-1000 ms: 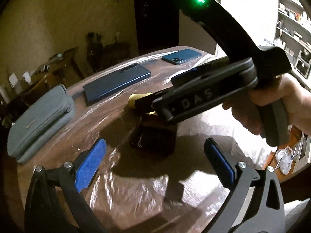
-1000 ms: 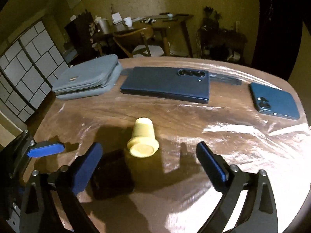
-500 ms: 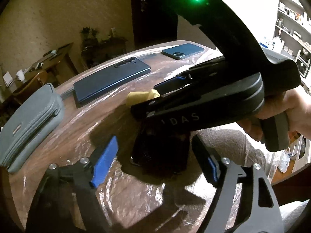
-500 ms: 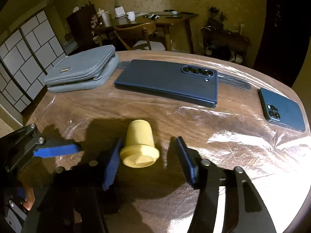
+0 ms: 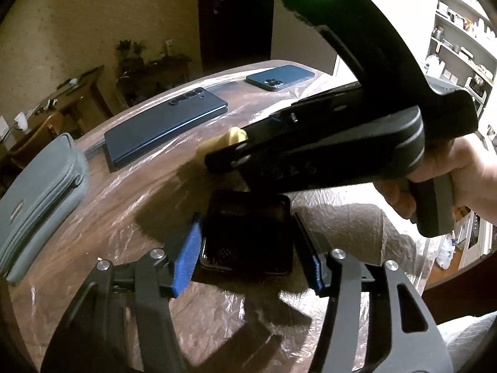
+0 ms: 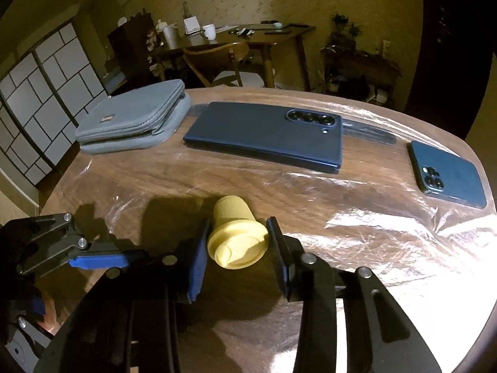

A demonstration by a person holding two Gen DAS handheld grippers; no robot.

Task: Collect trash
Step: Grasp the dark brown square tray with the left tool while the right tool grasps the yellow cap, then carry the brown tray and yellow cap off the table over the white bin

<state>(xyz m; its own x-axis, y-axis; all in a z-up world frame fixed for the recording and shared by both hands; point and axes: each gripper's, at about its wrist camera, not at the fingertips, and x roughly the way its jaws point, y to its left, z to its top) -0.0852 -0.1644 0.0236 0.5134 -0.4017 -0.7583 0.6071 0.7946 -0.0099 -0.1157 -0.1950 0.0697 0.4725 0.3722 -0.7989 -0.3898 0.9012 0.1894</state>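
A small yellow paper cup (image 6: 235, 237) lies on its side on the plastic-covered wooden table, lid end toward me. My right gripper (image 6: 237, 255) is shut on its lid, pads touching both sides. The cup's base also shows in the left wrist view (image 5: 222, 144), behind the right gripper's body. A small black square tray (image 5: 247, 233) sits on the table. My left gripper (image 5: 248, 255) is closed around it, blue pads against its left and right walls.
A grey zip pouch (image 6: 133, 118), a dark folding phone (image 6: 267, 135) and a blue phone (image 6: 447, 174) lie at the table's far side. The right hand and gripper body (image 5: 341, 143) cross above the left gripper. A desk and chair stand behind the table.
Both grippers moved forward and closed: the right one onto the yellow cup's lid, the left one around the black tray. Both were wide open a second ago.
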